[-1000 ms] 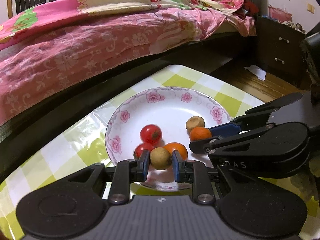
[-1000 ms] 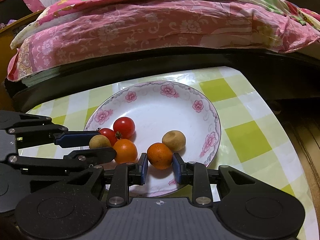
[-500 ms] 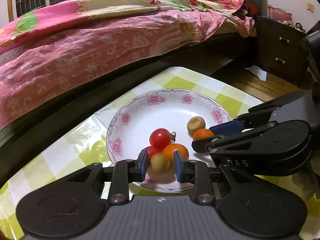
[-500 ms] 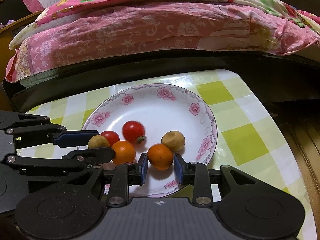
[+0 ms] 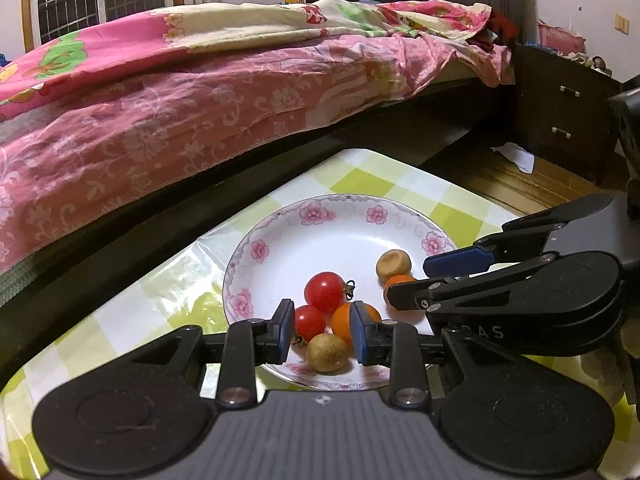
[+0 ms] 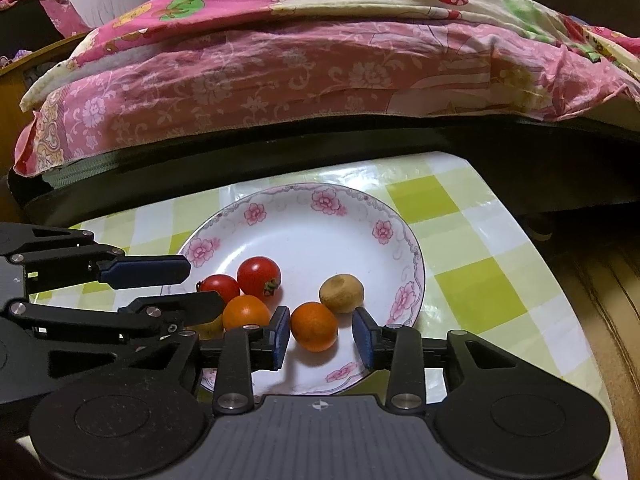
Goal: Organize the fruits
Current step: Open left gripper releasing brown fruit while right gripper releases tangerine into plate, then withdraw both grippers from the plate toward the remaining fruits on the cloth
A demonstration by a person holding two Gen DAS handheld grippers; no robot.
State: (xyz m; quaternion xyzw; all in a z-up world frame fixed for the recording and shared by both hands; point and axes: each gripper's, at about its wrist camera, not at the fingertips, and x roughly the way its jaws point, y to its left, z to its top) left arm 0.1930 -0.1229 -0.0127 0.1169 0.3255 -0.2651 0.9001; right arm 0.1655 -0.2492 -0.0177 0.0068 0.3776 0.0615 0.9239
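Observation:
A white plate with pink flowers holds two red tomatoes, two small oranges and two brown round fruits. My left gripper is open at the plate's near rim. One brown fruit lies on the plate between its blue pads, with a gap on each side. My right gripper is opening around an orange that rests free on the plate. The other brown fruit sits just beyond it.
The plate stands on a table with a green-and-white checked cloth. A bed with a pink floral quilt and a dark frame runs close behind it. A dark nightstand stands over the wooden floor to the right.
Both grippers' pads have parted. The brown fruit has slipped from the left pads onto the plate, and the orange sits loose between the right pads. One tomato rolled a little.

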